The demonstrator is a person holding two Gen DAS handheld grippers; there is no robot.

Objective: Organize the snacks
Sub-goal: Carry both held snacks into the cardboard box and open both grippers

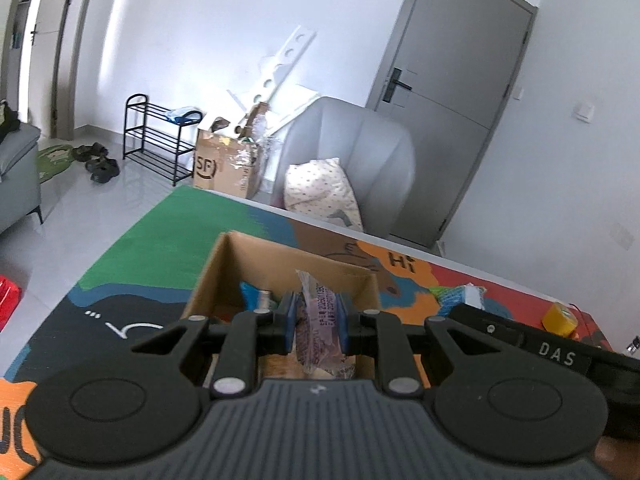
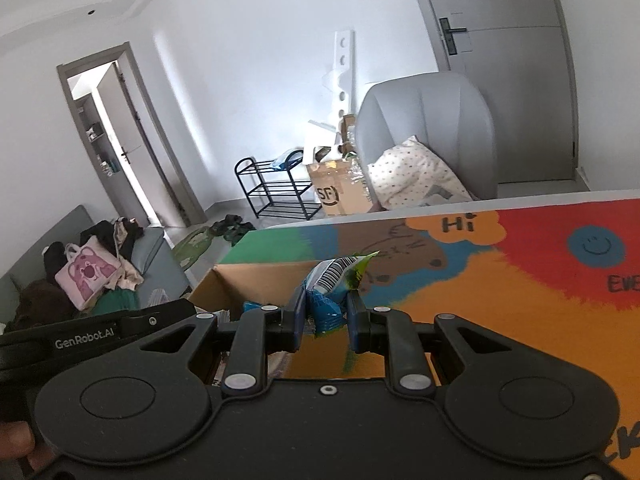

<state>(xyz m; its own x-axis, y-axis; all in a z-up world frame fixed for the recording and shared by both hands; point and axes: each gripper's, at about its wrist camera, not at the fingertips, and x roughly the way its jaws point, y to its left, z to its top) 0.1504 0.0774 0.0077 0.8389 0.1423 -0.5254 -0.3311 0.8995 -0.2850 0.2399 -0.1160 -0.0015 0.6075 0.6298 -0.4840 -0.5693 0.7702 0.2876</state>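
Observation:
An open cardboard box stands on a colourful table mat. My left gripper is shut on a purplish clear snack packet, held over the box's opening. Inside the box lie a blue wrapper and other snacks, partly hidden. In the right wrist view my right gripper is shut on a blue and green snack packet with a barcode, just right of the box. That same packet and the right gripper's body show at the right of the left wrist view.
A yellow tape roll lies on the mat at far right. Beyond the table's far edge stand a grey armchair with a spotted pillow, a taped carton, a black shoe rack and a grey door.

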